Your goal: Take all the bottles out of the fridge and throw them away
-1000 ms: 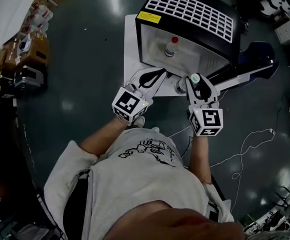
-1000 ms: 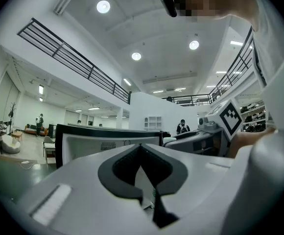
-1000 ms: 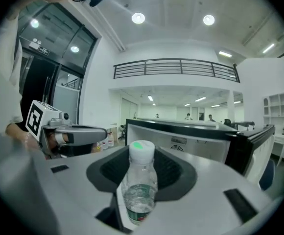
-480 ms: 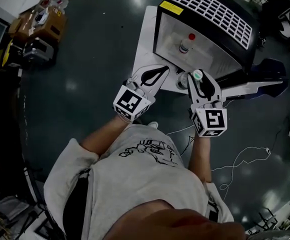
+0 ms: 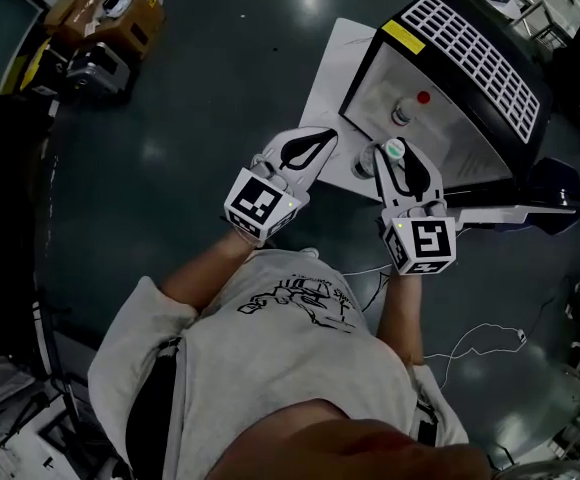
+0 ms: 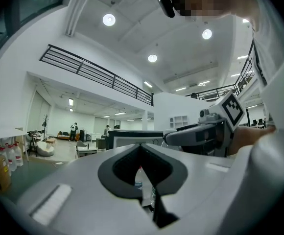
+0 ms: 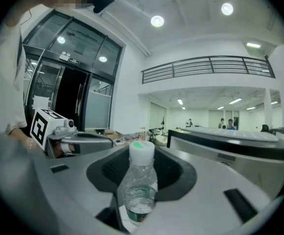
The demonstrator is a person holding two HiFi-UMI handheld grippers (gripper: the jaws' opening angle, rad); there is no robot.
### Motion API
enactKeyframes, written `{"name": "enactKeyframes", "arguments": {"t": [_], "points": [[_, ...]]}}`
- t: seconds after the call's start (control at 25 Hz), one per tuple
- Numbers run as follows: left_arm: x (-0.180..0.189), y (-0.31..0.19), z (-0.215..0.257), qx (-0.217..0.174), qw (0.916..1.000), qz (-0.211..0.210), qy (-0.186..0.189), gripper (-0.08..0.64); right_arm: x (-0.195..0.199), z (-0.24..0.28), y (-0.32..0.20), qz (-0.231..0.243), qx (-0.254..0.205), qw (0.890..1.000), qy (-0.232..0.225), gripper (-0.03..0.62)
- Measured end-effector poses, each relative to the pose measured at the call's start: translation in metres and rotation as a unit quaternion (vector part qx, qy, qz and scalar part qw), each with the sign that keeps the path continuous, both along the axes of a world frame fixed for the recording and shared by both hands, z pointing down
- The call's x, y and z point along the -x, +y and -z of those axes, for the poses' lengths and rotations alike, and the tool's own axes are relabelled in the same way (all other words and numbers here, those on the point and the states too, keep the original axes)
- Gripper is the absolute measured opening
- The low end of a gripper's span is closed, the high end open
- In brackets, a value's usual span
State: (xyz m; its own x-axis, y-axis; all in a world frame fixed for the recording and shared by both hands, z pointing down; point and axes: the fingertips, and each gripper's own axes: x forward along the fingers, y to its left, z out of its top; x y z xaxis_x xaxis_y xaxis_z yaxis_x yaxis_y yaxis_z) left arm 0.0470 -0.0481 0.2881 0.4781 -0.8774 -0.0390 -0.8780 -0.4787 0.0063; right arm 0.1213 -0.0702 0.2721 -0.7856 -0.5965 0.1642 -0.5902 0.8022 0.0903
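Right gripper (image 5: 397, 158): pinching a clear plastic bottle with pale green cap (image 7: 138, 187), upright, held out in front of the open black fridge with white grid top (image 5: 475, 53). Left gripper (image 5: 326, 138): pressed together, nothing between. A second clear bottle with red cap (image 5: 407, 109) stands upright inside the fridge.
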Motion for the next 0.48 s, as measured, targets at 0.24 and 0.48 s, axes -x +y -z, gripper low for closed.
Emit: {"name": "enactKeyframes", "arguments": {"t": [0.24, 0.48], "points": [[0.063, 0.005, 0.003, 0.001, 0.9998, 0.022, 0.000, 0.009, 0.064, 0.004, 0.000, 0.024, -0.004, 1.000, 0.001, 0.156], [0.133, 0.007, 0.006, 0.001, 0.9994, 0.034, -0.005, 0.009, 0.135, 0.004, -0.001, 0.039, 0.000, 0.999, -0.001, 0.156]]}}
